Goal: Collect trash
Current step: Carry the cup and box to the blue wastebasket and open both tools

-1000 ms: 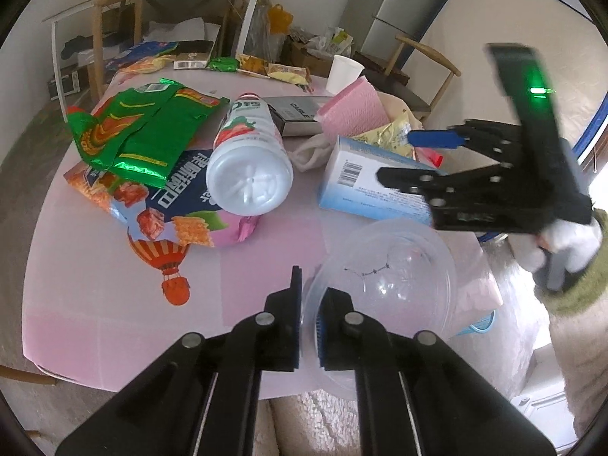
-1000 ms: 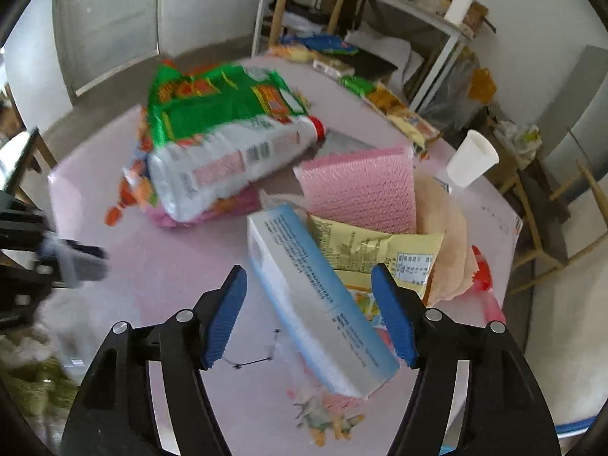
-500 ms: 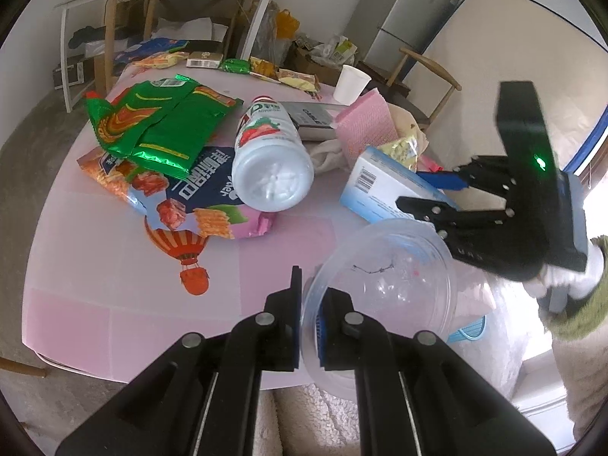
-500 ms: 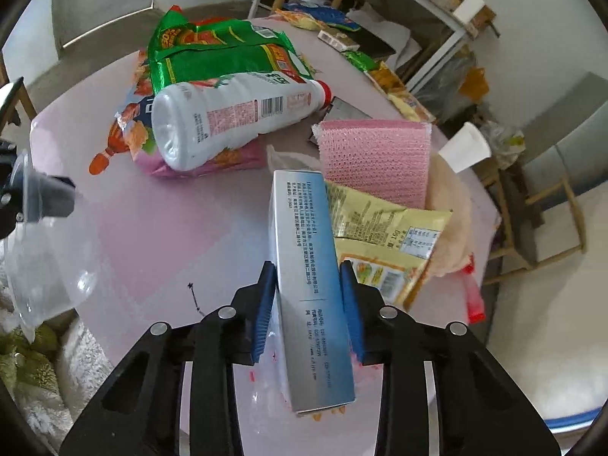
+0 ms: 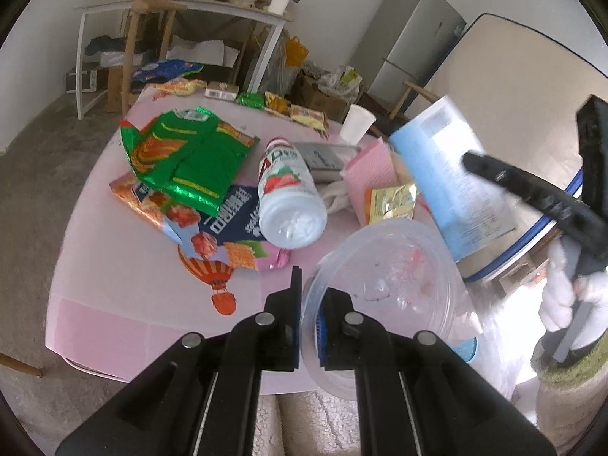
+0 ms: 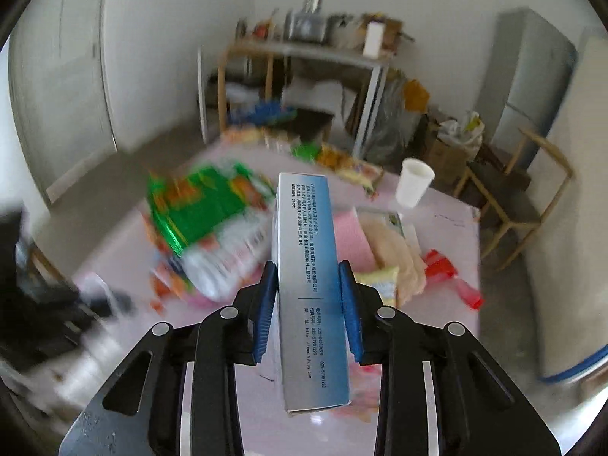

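Note:
My left gripper (image 5: 311, 315) is shut on the rim of a clear plastic bowl (image 5: 395, 285), held over the near edge of the pink table (image 5: 106, 296). My right gripper (image 6: 307, 304) is shut on a blue and white carton box (image 6: 306, 281), lifted off the table and tilted upward; the box also shows in the left wrist view (image 5: 452, 182), above and right of the bowl. On the table lie a white strawberry drink bottle (image 5: 288, 197), a green snack bag (image 5: 186, 155), a colourful snack bag (image 5: 205, 235) and a pink sponge cloth (image 5: 372, 174).
A white paper cup (image 5: 356, 128) stands at the table's far edge, with small snack packets (image 5: 281, 104) along the back. A yellow sachet (image 5: 389, 205) lies by the bowl. A shelf table (image 5: 182, 11), a fridge (image 5: 414, 53) and wooden chairs (image 6: 520, 205) stand behind.
My right gripper closed on the carton box and lifted it off the table, tilting it up. The left gripper kept hold of the clear bowl and rose slightly.

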